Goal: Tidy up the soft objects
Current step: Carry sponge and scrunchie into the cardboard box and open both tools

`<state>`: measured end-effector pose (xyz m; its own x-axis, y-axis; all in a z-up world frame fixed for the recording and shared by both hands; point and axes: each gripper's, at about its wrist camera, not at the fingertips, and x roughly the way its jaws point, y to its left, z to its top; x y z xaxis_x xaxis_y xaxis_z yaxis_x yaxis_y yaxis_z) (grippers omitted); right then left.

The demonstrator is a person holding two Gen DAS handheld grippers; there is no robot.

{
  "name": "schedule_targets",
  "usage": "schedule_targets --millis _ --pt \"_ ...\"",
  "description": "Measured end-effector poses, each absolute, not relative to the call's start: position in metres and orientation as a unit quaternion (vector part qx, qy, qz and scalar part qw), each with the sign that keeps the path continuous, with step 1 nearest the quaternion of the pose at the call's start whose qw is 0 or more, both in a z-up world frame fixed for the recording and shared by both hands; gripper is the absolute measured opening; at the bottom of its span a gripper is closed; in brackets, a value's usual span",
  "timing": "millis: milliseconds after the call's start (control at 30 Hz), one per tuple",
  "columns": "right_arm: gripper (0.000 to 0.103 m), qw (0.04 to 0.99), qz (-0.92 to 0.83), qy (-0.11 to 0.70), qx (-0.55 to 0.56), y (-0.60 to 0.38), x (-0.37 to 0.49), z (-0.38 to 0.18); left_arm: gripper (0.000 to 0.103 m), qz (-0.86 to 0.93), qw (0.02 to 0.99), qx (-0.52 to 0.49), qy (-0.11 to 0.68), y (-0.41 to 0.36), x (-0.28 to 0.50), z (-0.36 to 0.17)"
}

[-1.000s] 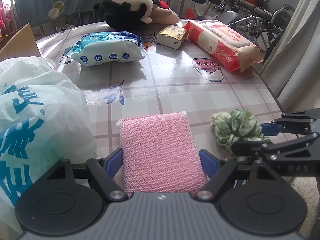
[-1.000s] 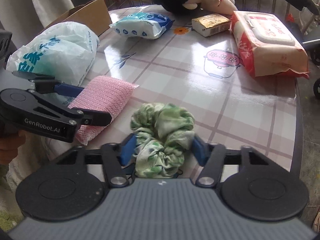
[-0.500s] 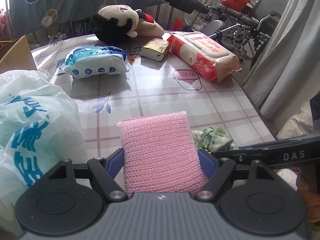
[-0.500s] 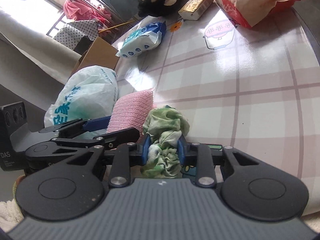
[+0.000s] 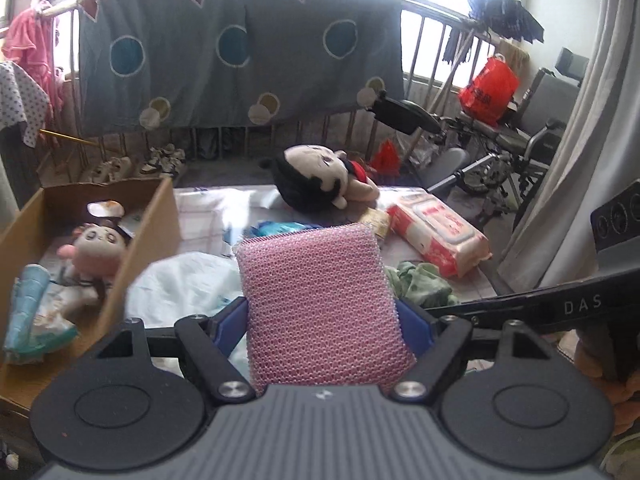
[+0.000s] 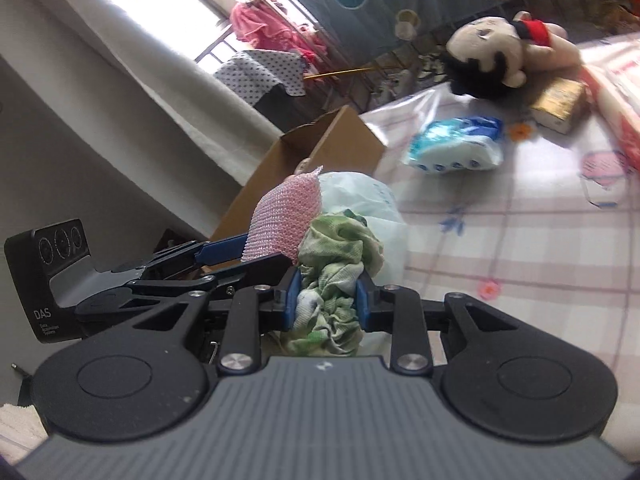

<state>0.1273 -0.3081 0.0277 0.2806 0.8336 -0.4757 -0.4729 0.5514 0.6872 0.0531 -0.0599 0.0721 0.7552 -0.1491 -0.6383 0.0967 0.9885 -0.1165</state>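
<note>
**Both grippers loaded, carrying toward the box**

The left gripper (image 5: 322,316) has its blue-padded fingers (image 5: 229,318) clamped on the flat pink mesh scouring sponge (image 5: 316,296), which stands upright between them, clear of the table. Just beside it, the right gripper (image 6: 326,300) pinches the crumpled green-and-white fabric scrunchie (image 6: 334,280), bunched tight between the pads and also lifted. From the right wrist view the two tools sit almost touching, sponge just left of scrunchie.

The step in hand looks like the carry — both soft things picked, neither yet put away. The likely target is the open brown cardboard box (image 5: 156,216) to the left, which already holds a small pink-and-white plush doll (image 5: 94,246) and a pale blue packet (image 5: 28,312). The next move calls for swinging each gripper over the box wall and opening the fingers above a bare patch inside.

Between the grippers and the box lies a puffy white plastic bag with blue print (image 6: 360,200) — it may need clearing over, and the near wall of the box stands tall. The closeness of the two tools is itself a risk of collision.

Farther out on the checked tablecloth (image 6: 540,240): a blue-and-white soft tissue pack (image 6: 456,152), a small gold-wrapped block (image 6: 560,106), a red-and-white wet-wipe pack (image 5: 438,236), and a black-haired plush doll (image 5: 320,178) lying at the far edge.
</note>
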Motion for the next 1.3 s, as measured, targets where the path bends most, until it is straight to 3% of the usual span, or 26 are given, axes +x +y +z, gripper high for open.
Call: schedule_targets --millis 333,667,1100,1300 --pt "0.027 0.716 0.499 0.463 0.157 -0.129 0.184 0.068 0.08 0.028 0.939 -0.07 0.335 0.076 0.067 0.092" --pt "0.027 0.711 0.451 0.537 0.054 0.013 0.247 0.037 0.08 0.018 0.902 -0.111 0.417 0.183 0.125 0.018" --pt "0.028 0.728 0.401 0.554 -0.049 0.074 0.295 0.013 0.082 -0.002 0.85 -0.06 0.523 0.189 0.191 -0.06" --pt "0.033 0.722 0.386 0.564 -0.106 0.099 0.295 0.003 0.085 -0.001 0.844 -0.044 0.535 0.186 0.199 -0.062"
